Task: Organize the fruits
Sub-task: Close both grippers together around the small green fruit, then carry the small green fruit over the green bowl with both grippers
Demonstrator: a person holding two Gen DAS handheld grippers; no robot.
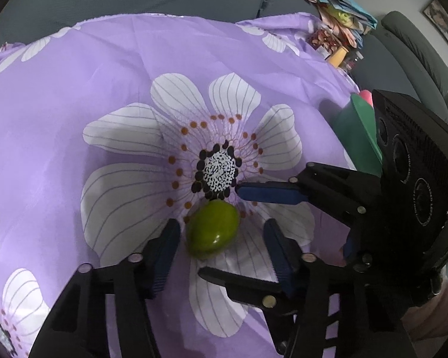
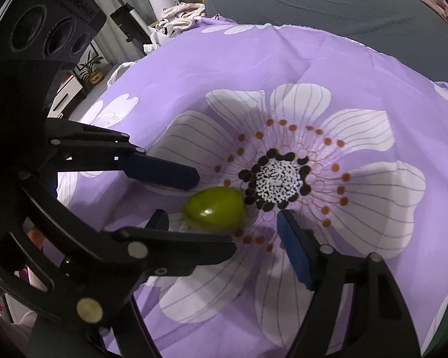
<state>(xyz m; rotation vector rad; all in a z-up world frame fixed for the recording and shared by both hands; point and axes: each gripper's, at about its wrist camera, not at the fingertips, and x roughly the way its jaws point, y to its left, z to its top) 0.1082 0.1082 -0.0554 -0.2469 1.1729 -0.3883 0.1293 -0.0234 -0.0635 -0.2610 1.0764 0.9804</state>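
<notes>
- A small green fruit, smooth and egg-shaped, is seen lying on a bench draped in a lilac flowered cloth, just beside the dark speckled centre of a large white printed flower
- In the left wrist view, the left gripper is held with its two blue-padded fingers on either side of the fruit; the left pad is close to its skin, a gap is seen at the right pad, so the jaws are apart and nothing is clamped
- The fruit's long axis is seen running roughly across that gap, its blunter end nearest the left pad
- The right gripper is also stood apart around the same fruit, which lies between and just ahead of its fingertips, untouched
- The left gripper is judged the nearer and better placed to close
- A green container is seen at the bench's right edge, well apart from the fruit
</notes>
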